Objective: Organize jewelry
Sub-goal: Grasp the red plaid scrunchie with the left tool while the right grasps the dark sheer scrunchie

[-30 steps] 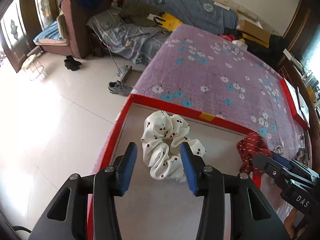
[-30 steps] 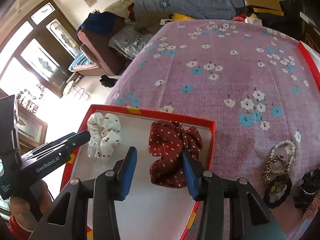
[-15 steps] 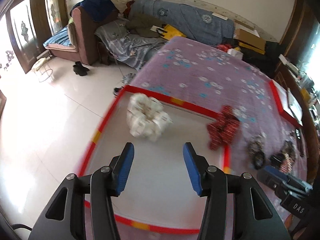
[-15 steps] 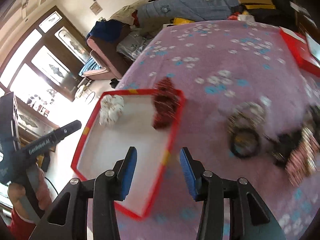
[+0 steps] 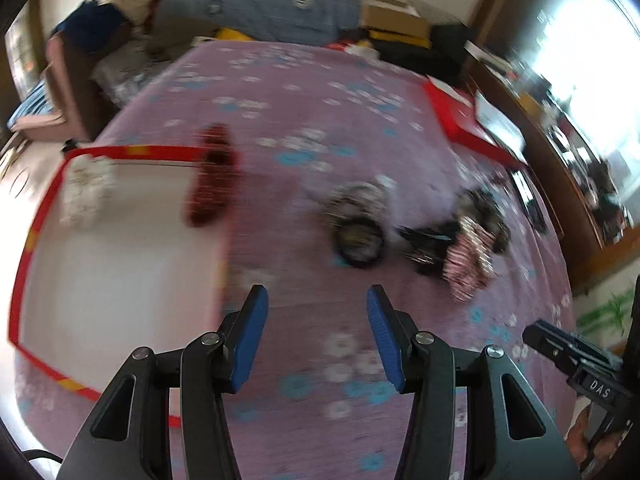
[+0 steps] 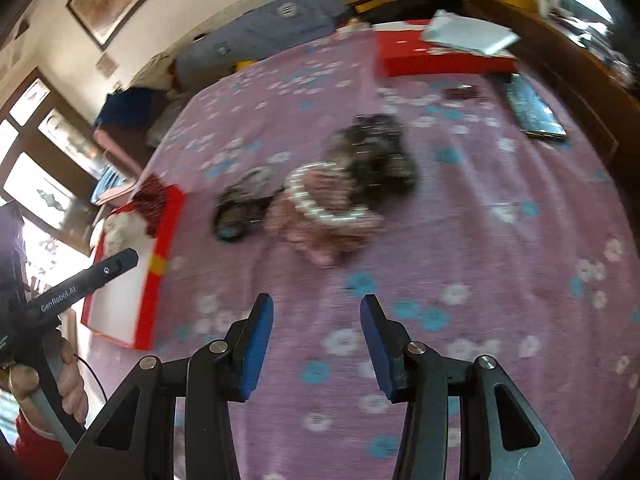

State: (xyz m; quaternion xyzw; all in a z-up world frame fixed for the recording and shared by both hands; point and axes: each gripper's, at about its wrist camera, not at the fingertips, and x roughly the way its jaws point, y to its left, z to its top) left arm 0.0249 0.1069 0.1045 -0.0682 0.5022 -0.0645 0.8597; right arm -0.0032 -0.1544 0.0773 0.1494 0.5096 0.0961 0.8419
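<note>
Both frames motion-blurred. Left tongs (image 5: pixel 316 324) wide open, nothing between the blue pads, held above the purple flowered cloth (image 5: pixel 304 368) just right of the red tray (image 5: pixel 38 216). Right tongs (image 6: pixel 316 330) also wide open and empty, over bare cloth near of the jewelry pile. In the tray's far end: white scrunchie (image 5: pixel 84 192) at far left, dark red scrunchie (image 5: pixel 212 178) at the far right corner, overlapping the rim. Loose on the cloth right of the tray: dark bracelets (image 5: pixel 358 232), then a pink patterned piece (image 5: pixel 470 260) and a dark tangle (image 6: pixel 376 152); a white bead loop (image 6: pixel 320 196) lies over the pink piece. Details too smeared to tell apart. Second red box (image 6: pixel 436 56) at far right.
</note>
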